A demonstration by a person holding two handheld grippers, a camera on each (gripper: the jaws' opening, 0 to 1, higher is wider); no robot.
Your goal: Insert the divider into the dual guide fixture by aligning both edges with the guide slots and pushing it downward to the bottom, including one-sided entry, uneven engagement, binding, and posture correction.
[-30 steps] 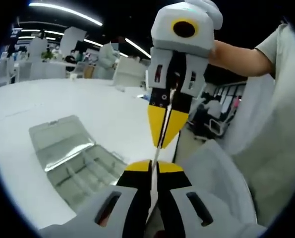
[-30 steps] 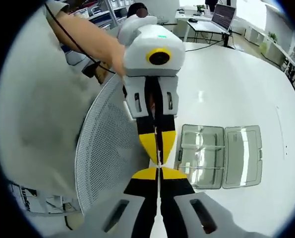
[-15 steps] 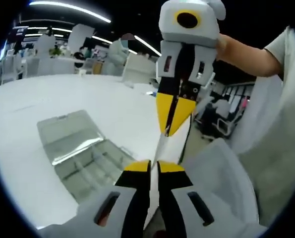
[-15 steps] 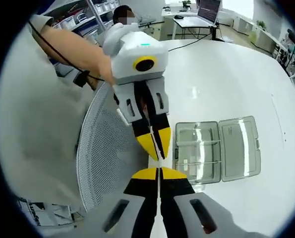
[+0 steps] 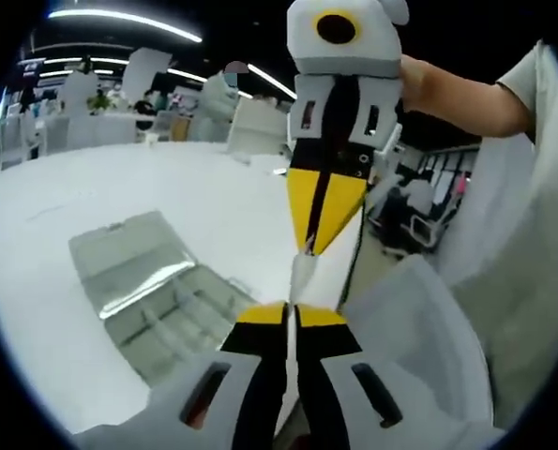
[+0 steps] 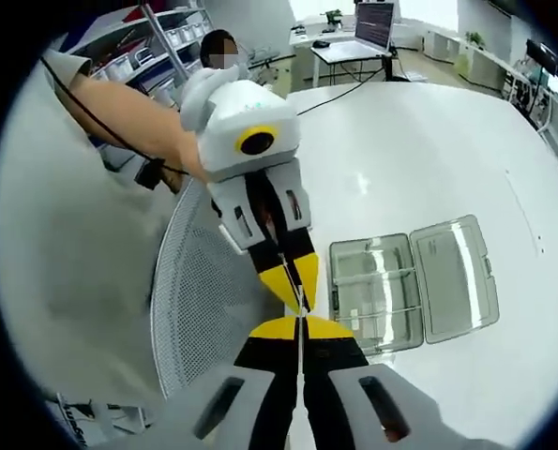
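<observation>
Up off the white surface (image 5: 91, 197), both tools pinch one thin white divider (image 5: 300, 272) edge-on between them: left hand-held gripper (image 5: 291, 314) pressed onto its near end, right hand-held gripper (image 5: 309, 246) on the far end. Clear plastic case (image 6: 412, 286) lies open on the surface; no legible writing anywhere

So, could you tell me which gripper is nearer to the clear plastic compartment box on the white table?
Left, narrowly. The left gripper sits low beside the clear plastic compartment box; the right gripper stands higher, jaws tip-to-tip.
</observation>
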